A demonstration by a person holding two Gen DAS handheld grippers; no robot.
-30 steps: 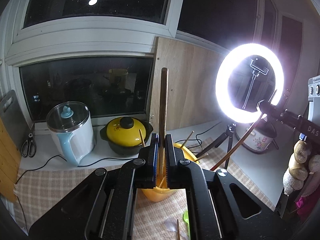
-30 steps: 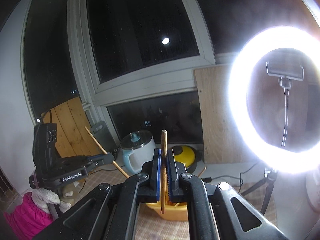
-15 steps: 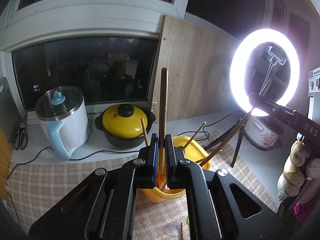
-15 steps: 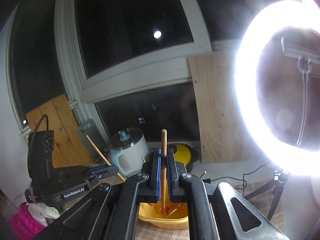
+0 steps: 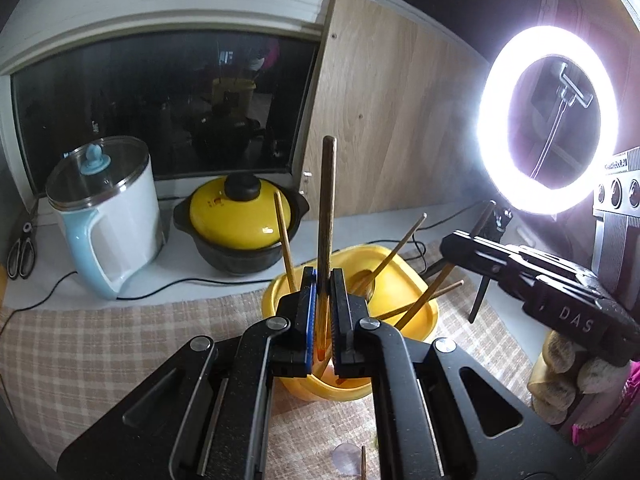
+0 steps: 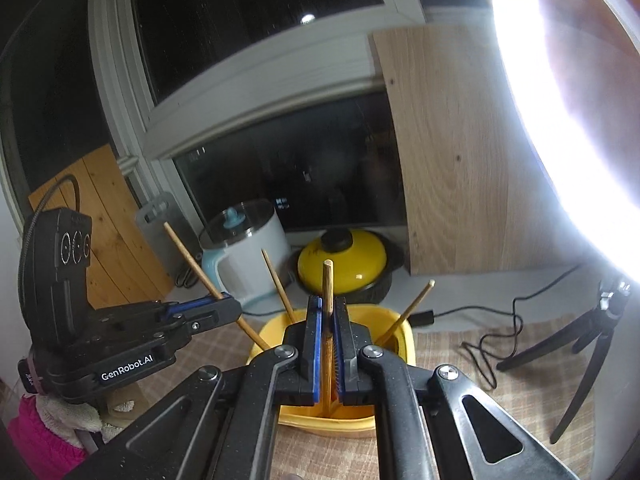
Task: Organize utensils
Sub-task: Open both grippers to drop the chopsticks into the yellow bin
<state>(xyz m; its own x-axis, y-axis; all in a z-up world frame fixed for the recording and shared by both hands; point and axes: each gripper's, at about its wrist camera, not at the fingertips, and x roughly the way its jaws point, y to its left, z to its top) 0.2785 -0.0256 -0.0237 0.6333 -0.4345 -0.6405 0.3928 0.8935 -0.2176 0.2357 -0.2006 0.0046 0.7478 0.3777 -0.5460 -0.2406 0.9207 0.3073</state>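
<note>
Both grippers are coming down toward the yellow plastic tub [image 5: 404, 280], which now fills far more of each wrist view than it did a second ago, when the windows and ceiling light dominated. The left gripper [image 5: 323, 312] is clamping its jaws on a dark brown wooden utensil handle [image 5: 327, 208], which is standing upright with its lower end reaching down past the tub's rim at 6 o'clock. The right gripper [image 6: 328, 336] is pinching a pale wooden chopstick [image 6: 327, 284], also upright, its lower end already dipping inside the tub. Several loose wooden chopsticks [image 5: 394, 252] are leaning out of the tub toward 2 o'clock. Behind it, at 11 o'clock, a yellow-lidded black casserole pot [image 5: 240, 224] and a white and blue electric kettle [image 5: 106, 216] are sitting on the sill. Both pieces look close to release, so this placement seems nearly done; letting go together may knock the leaning sticks.
</note>
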